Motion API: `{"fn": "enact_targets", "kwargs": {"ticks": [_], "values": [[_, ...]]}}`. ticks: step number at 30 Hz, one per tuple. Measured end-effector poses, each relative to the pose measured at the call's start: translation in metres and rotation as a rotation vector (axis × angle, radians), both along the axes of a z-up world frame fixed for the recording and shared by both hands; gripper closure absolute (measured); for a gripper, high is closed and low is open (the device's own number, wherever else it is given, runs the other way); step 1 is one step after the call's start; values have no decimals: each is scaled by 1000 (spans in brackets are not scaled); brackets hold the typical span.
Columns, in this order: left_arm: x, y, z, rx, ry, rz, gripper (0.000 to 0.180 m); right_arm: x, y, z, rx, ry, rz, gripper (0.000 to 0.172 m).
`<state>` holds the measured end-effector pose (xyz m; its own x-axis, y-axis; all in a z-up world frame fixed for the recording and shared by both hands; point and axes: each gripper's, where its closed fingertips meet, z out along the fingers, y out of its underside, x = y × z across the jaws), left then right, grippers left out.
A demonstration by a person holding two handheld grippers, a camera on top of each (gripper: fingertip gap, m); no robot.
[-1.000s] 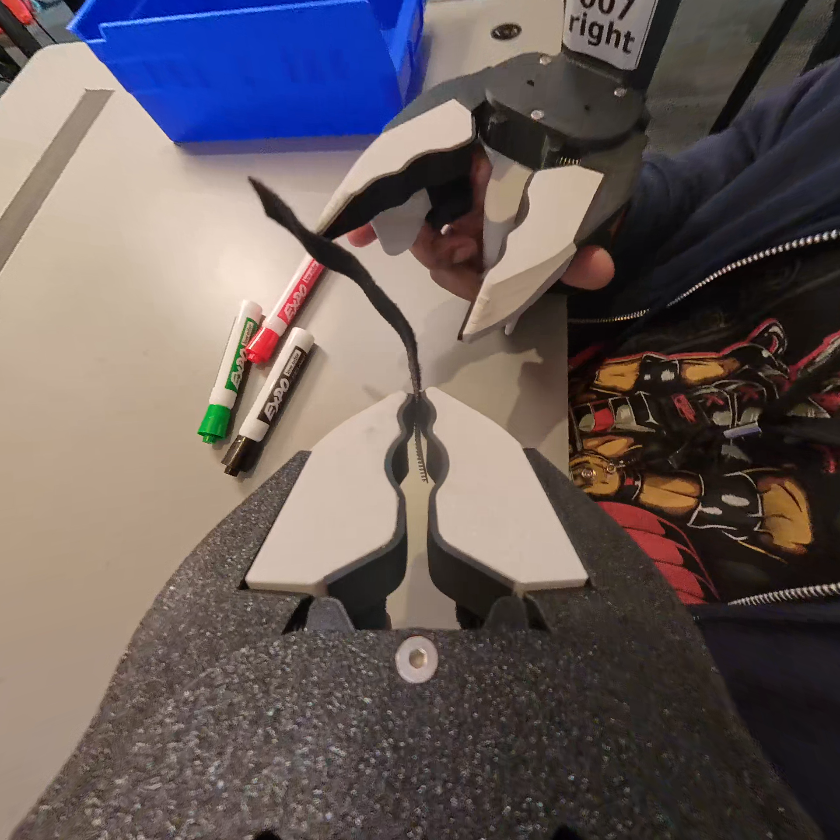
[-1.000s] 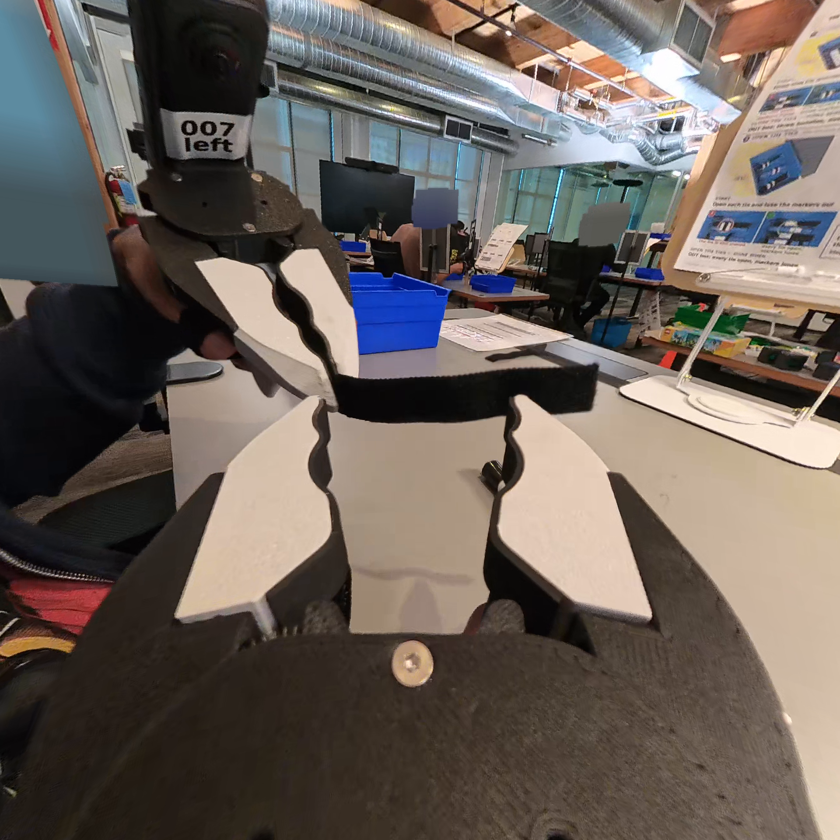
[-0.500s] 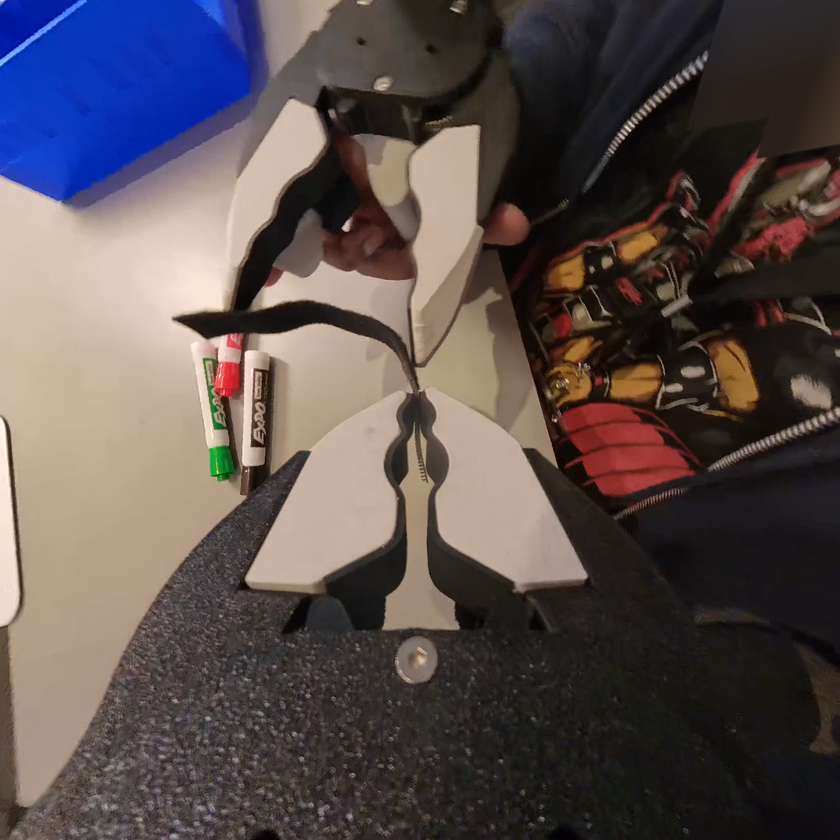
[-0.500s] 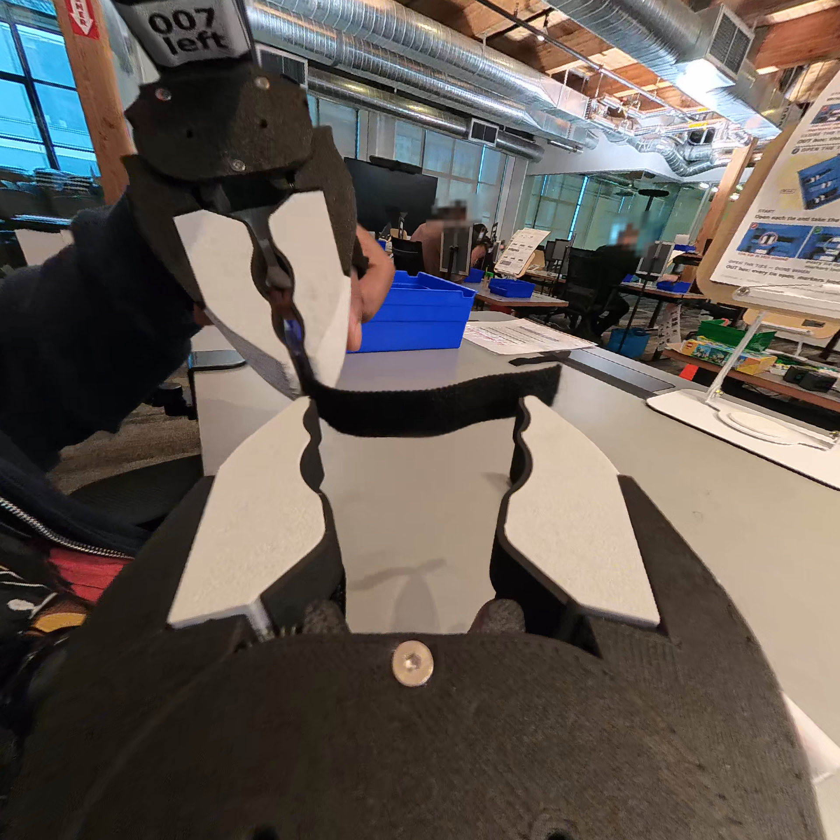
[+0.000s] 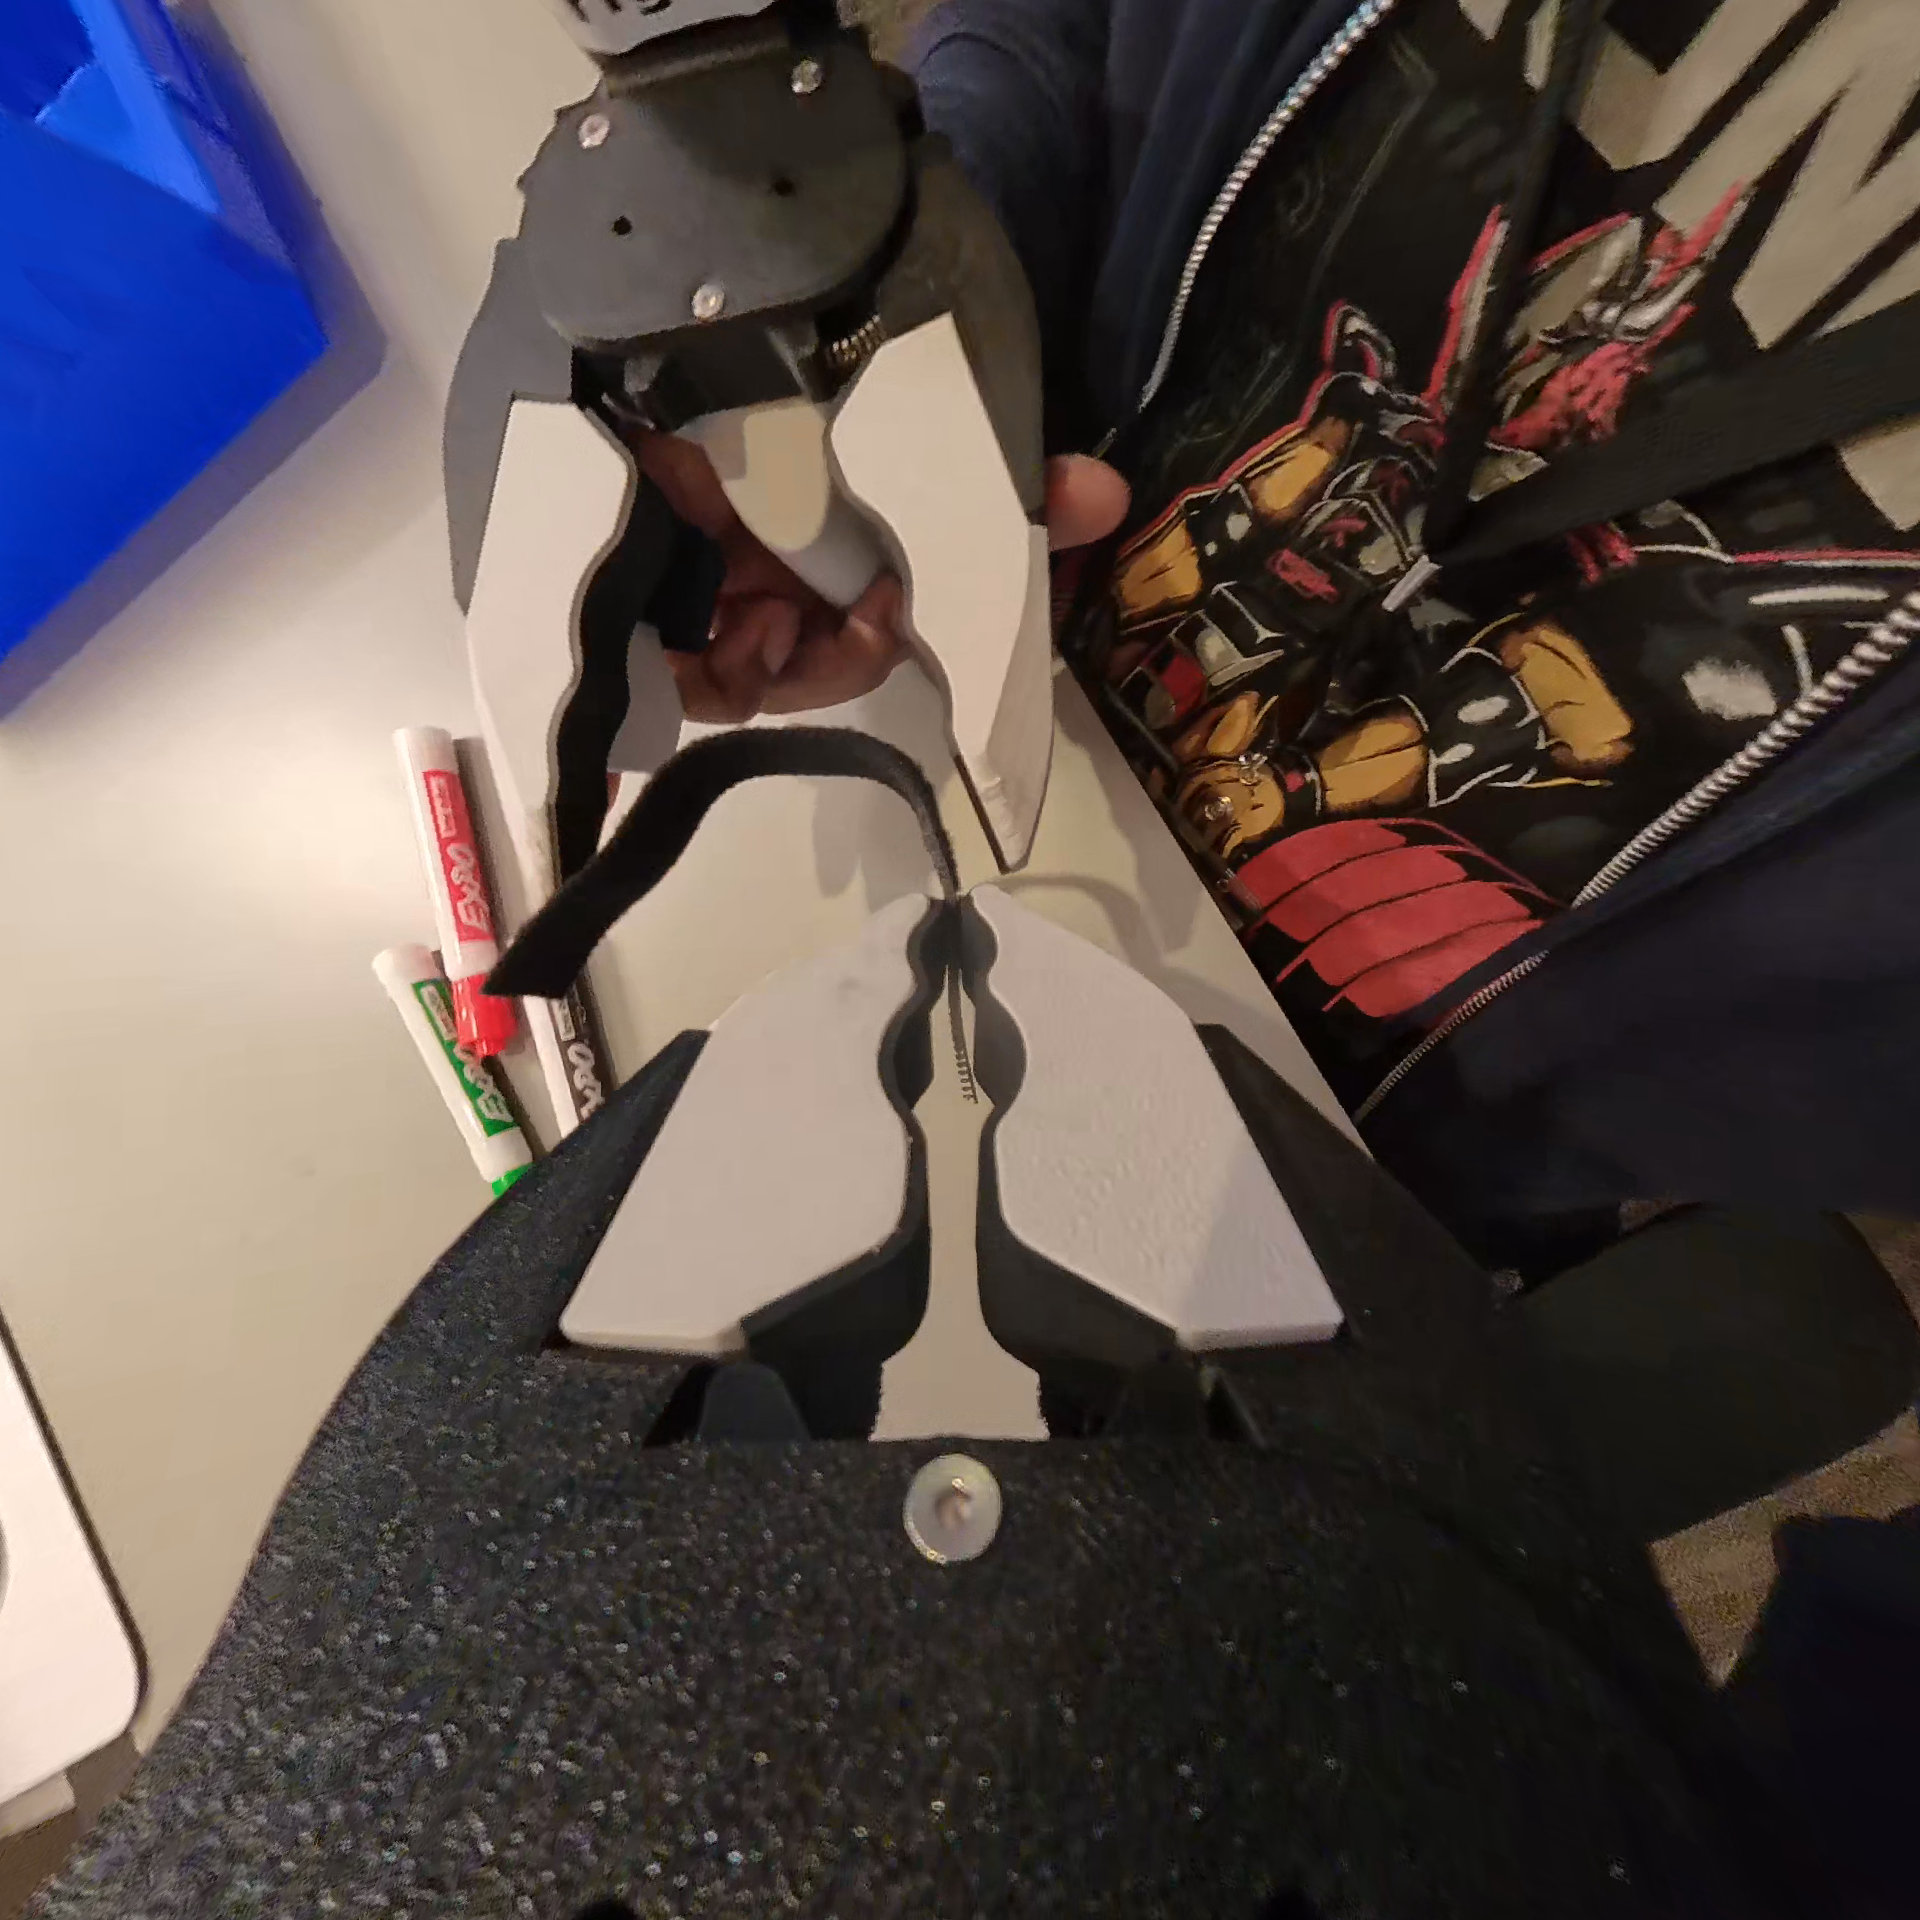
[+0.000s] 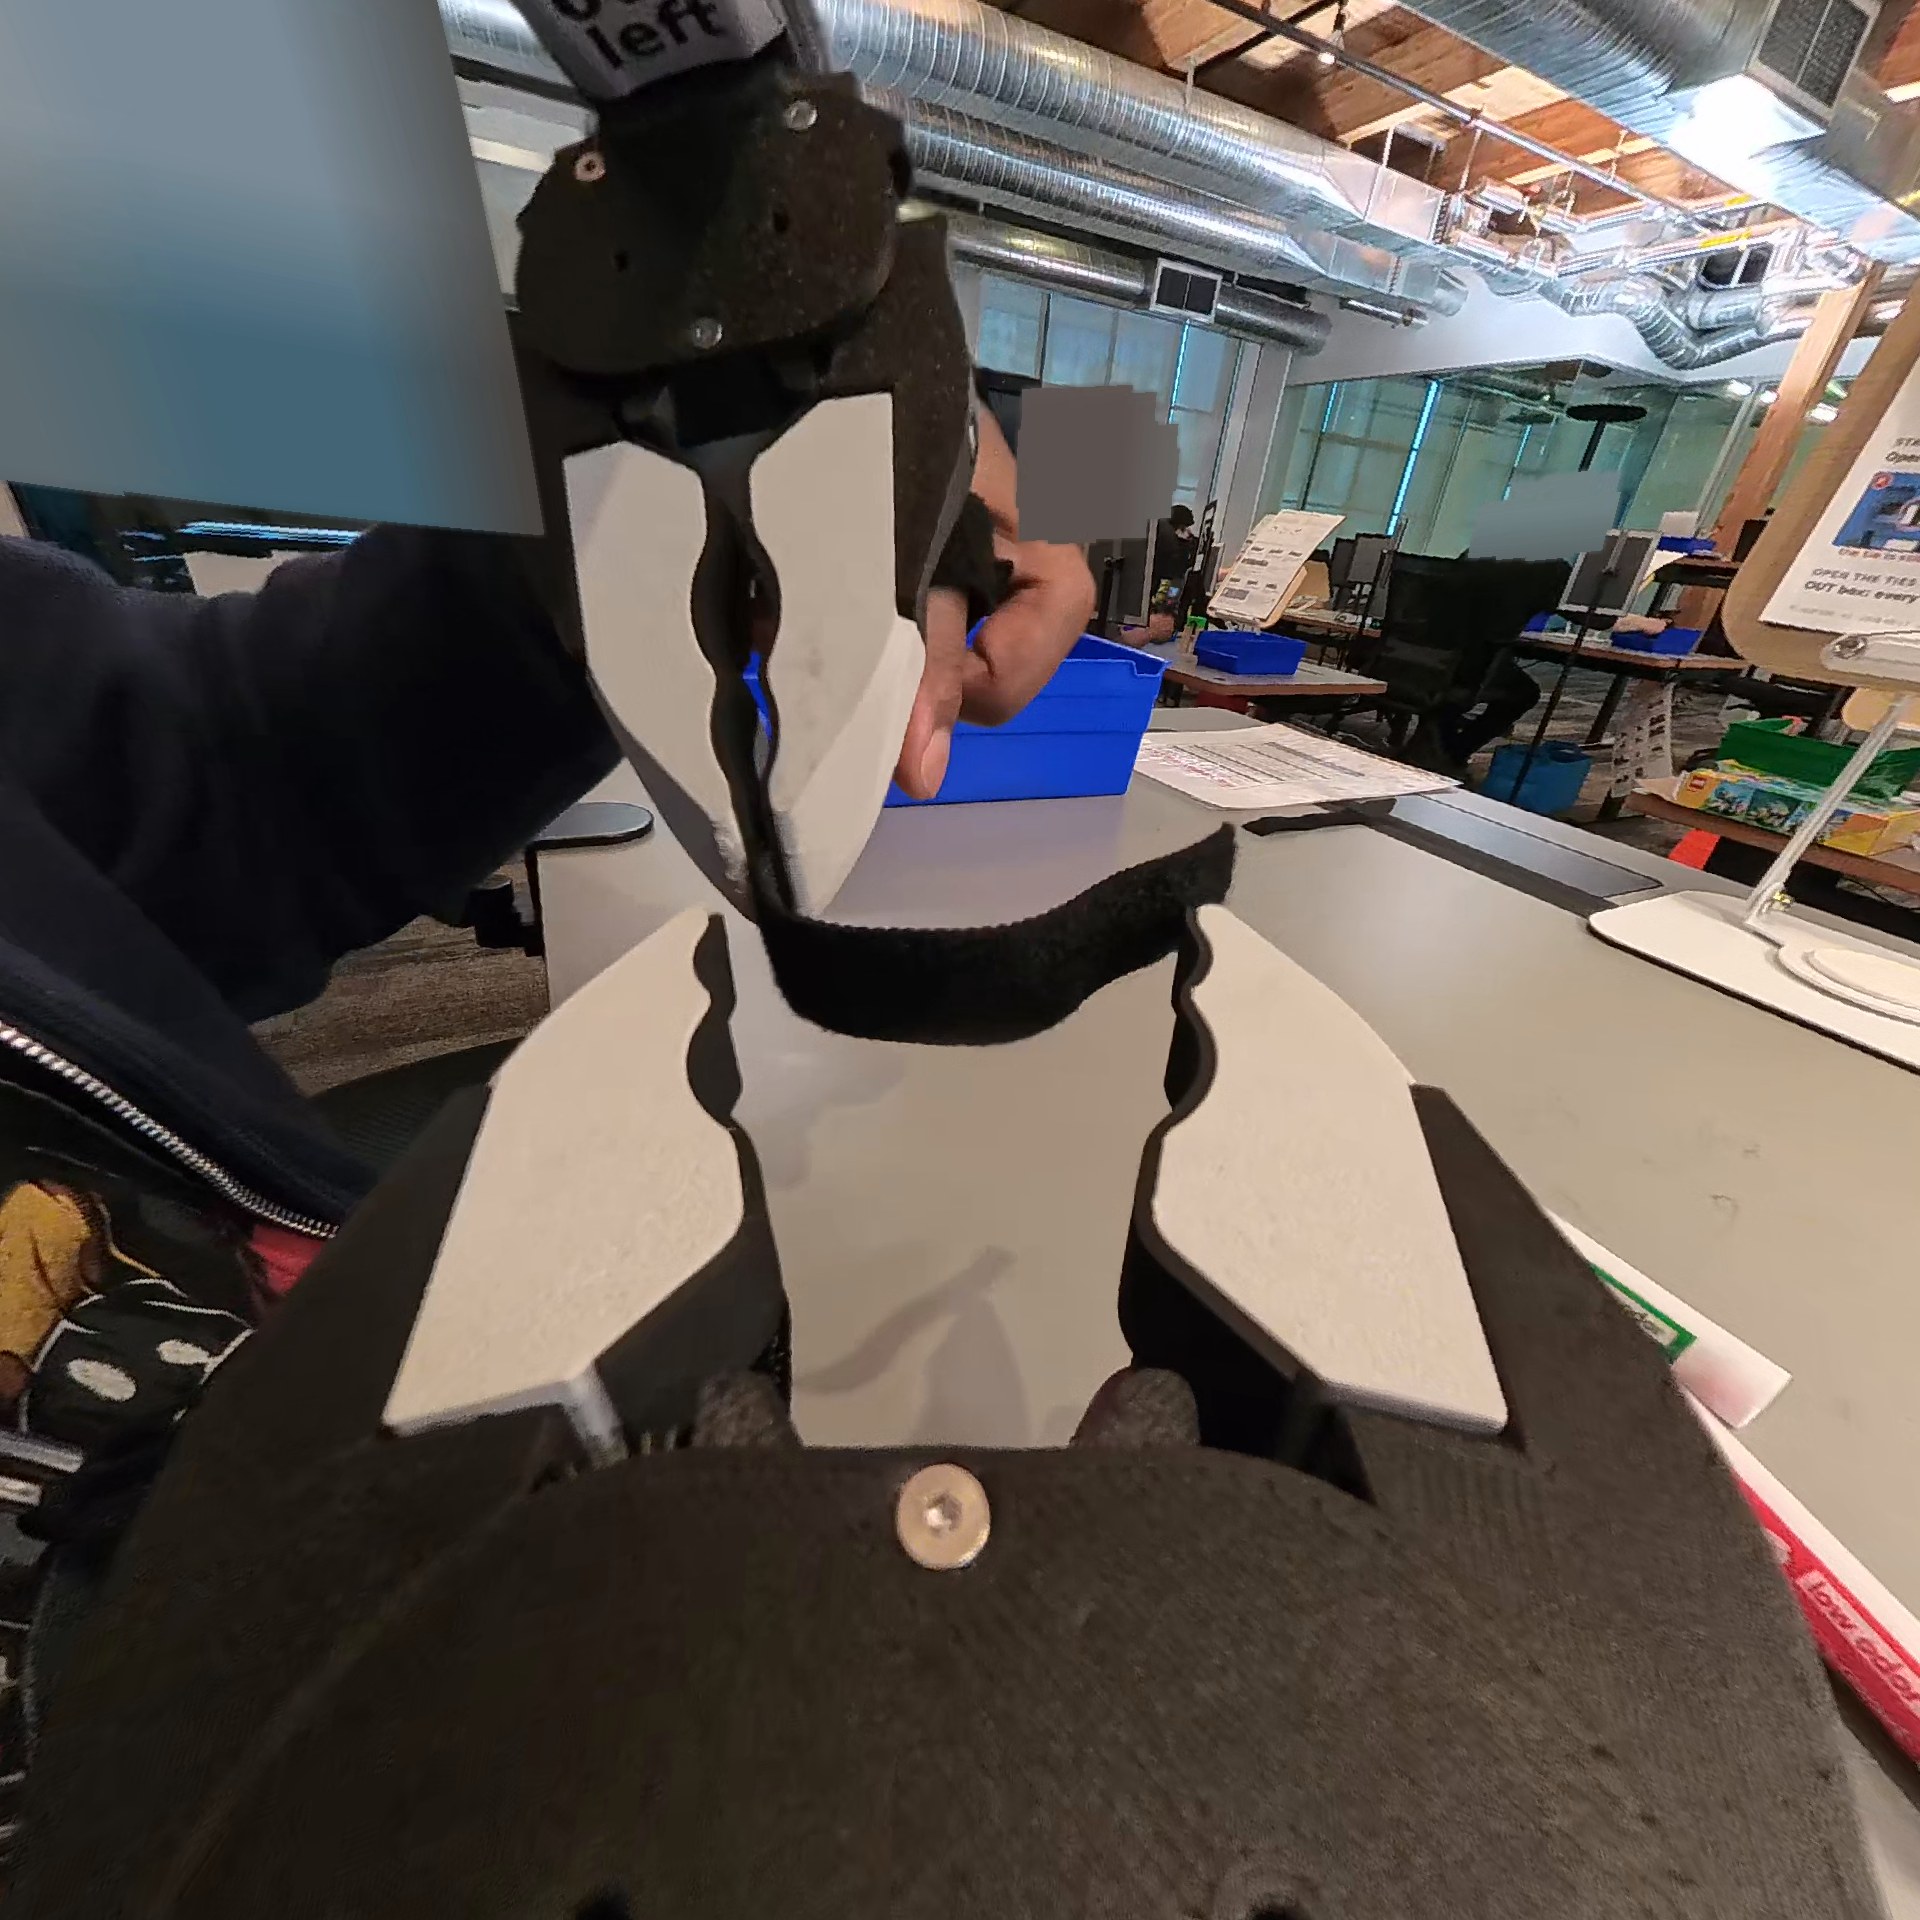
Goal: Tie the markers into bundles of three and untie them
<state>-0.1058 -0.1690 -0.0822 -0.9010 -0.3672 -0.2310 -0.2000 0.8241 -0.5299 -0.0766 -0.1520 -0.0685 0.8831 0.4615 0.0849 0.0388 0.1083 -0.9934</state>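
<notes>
The left gripper [image 5: 954, 906] has its tongs pinched tight on one end of a black hook-and-loop strap [image 5: 790, 753], which arcs up out of the tips and droops toward the three markers [image 5: 488, 997] lying side by side on the grey table [image 5: 208, 831]: a red one, a green one and a black one, loose and unbundled, with the strap's free end hanging just over the red cap. The right gripper [image 6: 951, 930] stands wide apart, holding nothing, its tips either side of the strap's span without pressing on it. The worry from here is that limp free end: if the right tongs close while the strap sags or twists, they may catch only an edge, or fold the fuzzy face onto itself so it sticks in the wrong place. A hard tug could also slide the thin end out of the left pinch. From where I stand I can't quite tell how much strap sits inside that grip, so it may be less secure than it looks. Nudging the markers apart would spoil the bundle too.
</notes>
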Motion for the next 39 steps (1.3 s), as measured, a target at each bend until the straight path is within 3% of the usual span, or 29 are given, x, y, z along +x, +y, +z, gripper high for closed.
{"fn": "enact_targets", "kwargs": {"ticks": [1, 13, 39], "values": [[-1, -1, 1, -2, 9, -23, 179, -1, 0, 0, 0, -2, 3, 90], [-13, -12, 10, 65, 93, -211, 179, -6, -4, 3, -2, 47, 57, 88], [-23, -12, 17, 52, 158, -276, 179, -4, -4, 8, 14, 80, 43, 77]]}}
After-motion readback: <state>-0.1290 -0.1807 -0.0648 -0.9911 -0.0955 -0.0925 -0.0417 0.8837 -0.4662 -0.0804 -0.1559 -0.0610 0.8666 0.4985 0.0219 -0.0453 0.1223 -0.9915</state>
